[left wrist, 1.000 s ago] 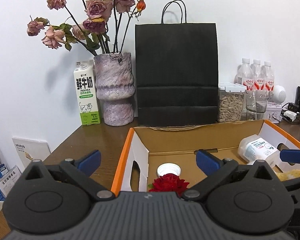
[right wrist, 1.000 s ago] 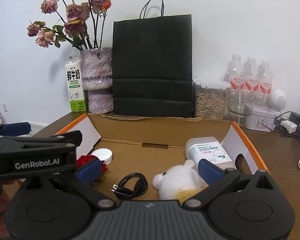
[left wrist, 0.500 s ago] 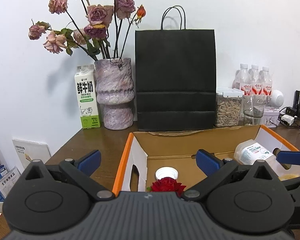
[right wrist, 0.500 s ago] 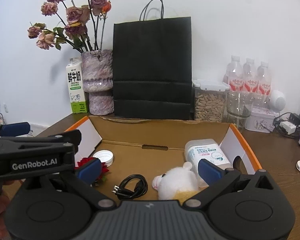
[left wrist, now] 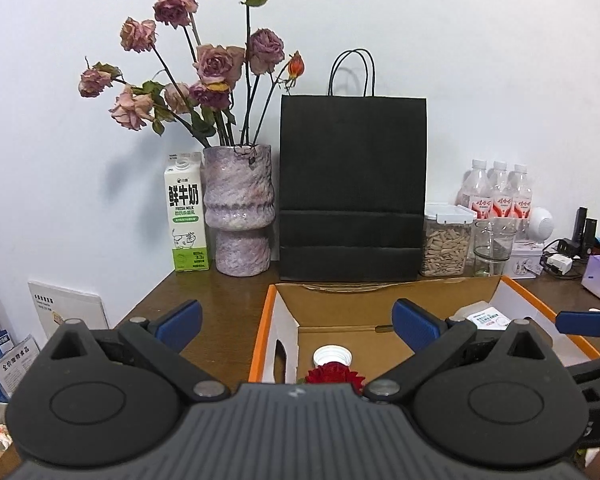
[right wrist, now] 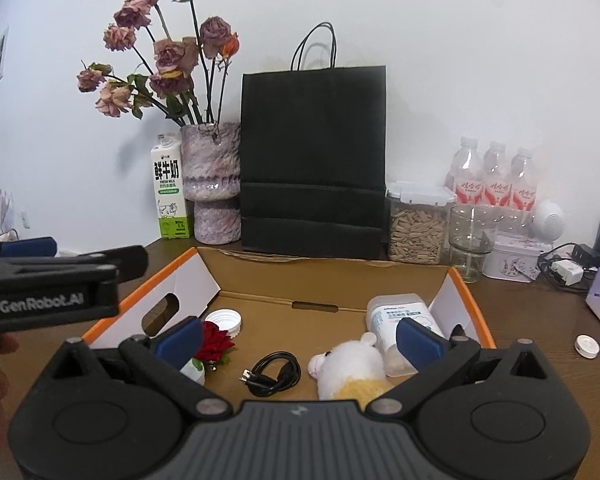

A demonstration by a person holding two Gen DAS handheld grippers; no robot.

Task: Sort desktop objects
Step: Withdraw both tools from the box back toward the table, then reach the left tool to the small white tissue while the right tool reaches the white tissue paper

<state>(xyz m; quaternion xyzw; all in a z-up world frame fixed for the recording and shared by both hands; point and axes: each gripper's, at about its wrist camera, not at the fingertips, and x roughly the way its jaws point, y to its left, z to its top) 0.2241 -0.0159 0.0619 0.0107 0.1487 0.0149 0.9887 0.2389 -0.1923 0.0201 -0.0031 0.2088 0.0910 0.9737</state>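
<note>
Gaping hand-held grippers (left wrist: 296, 322) (right wrist: 298, 334) above box rim (left wrist: 262, 332)

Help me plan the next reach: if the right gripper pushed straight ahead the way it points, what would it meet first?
The right gripper, jaws open, likely meets the black cable on the cardboard box floor, the plush toy just right of that line. Depth is hard to judge.
</note>
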